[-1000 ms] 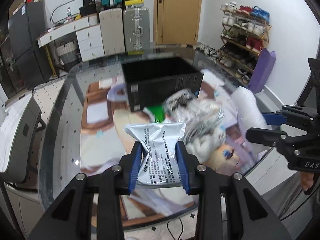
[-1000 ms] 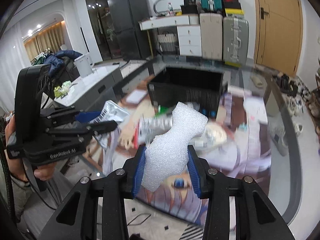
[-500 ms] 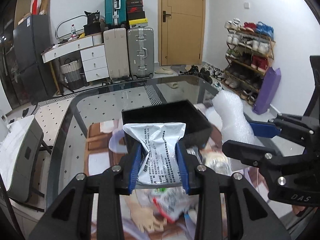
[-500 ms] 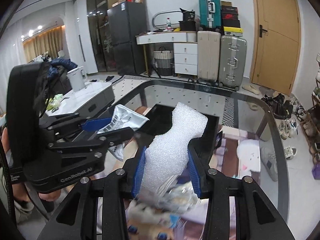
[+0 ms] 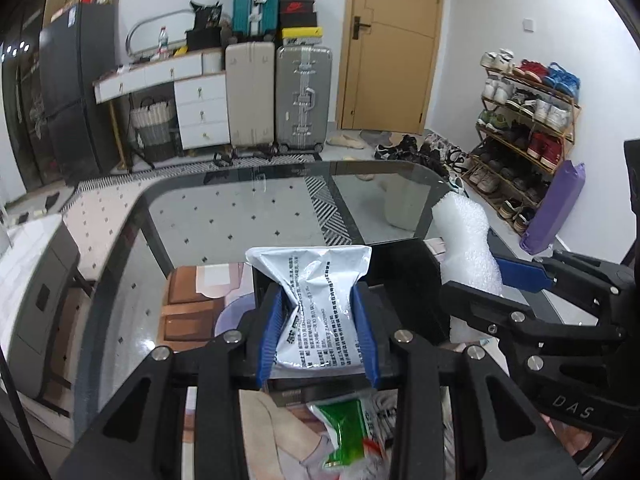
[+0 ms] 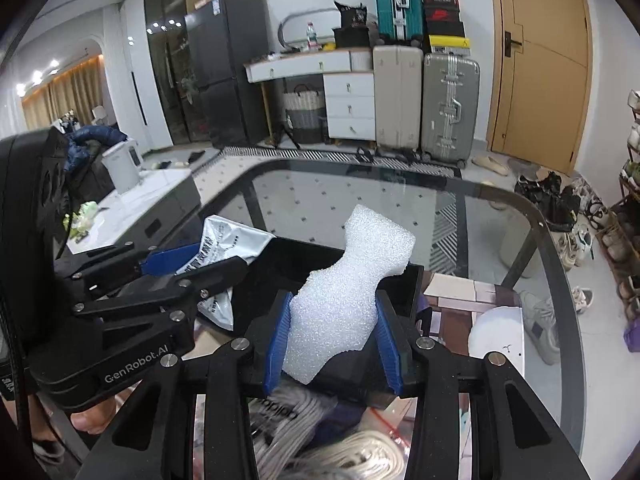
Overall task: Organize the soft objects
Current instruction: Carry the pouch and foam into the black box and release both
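— Both tongs are loaded. My left gripper [image 5: 319, 330] has its blue pads pressed on a crinkled silver foil pouch with black print [image 5: 316, 300], pinching it at the waist so the top flares above the fingers.

— And the other one?

— My right gripper [image 6: 331, 334] is clamped on a white foam block with a narrow neck [image 6: 340, 300]; the wide end sticks up past the pads. The two tongs hang side by side, close but not touching.

— What lies under them?

— Nearest me, a green sachet [image 5: 348, 432] and a bundle of pale cords [image 6: 320, 440]. Just beyond, the open black rectangular box [image 6: 400, 280] sits on the glass table [image 6: 500, 216]. Both held things hang over its near edge, pouch left, foam right.
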Tool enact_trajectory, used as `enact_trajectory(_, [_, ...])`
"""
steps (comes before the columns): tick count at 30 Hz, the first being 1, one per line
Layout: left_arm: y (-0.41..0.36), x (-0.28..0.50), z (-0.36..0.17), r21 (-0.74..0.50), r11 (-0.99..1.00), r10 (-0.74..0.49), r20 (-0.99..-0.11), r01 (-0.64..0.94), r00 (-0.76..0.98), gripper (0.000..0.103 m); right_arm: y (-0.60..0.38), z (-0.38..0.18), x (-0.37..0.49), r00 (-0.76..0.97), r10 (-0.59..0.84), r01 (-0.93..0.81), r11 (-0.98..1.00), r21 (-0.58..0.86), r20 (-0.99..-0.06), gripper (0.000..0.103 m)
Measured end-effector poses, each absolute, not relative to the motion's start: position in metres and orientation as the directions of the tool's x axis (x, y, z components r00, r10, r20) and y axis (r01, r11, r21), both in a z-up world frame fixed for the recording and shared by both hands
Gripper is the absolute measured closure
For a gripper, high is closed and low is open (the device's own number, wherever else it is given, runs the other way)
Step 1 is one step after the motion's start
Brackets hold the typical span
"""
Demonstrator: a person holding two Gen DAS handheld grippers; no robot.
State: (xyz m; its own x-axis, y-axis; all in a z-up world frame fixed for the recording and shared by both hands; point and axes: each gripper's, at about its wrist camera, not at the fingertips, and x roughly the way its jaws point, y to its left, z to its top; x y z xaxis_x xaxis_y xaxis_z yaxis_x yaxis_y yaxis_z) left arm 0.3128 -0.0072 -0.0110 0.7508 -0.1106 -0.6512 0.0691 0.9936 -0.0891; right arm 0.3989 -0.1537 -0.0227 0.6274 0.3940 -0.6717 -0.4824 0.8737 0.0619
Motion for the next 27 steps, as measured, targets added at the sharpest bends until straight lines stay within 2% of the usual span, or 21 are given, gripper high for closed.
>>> enact_trajectory(12, [-0.008,0.327,-0.034,-0.124,0.991,-0.121,-0.708,0.046,0.696,0.069,-0.155,-0.066,0.425,0.565,0.372,-0.464,0.881,0.089,-0.737,0.062])
enact_trajectory(22, [-0.007,0.329,-0.036,-0.135,0.990,-0.126,-0.723,0.040,0.679,0.064,-0.158,-0.070,0.414,0.562,0.377,-0.464,0.881,0.097,-0.736,0.060])
enact_trajectory(24, [-0.005,0.328,-0.037,-0.145,0.989,-0.132,-0.726,0.038,0.675,0.050,-0.158,-0.070,0.414,0.556,0.380,-0.466,0.879,0.101,-0.739,0.059])
enact_trajectory(27, [-0.005,0.327,-0.036,-0.167,0.984,-0.163,-0.723,0.059,0.671,0.044,-0.159,-0.069,0.411,0.552,0.385,-0.470,0.876,0.105,-0.739,0.059])
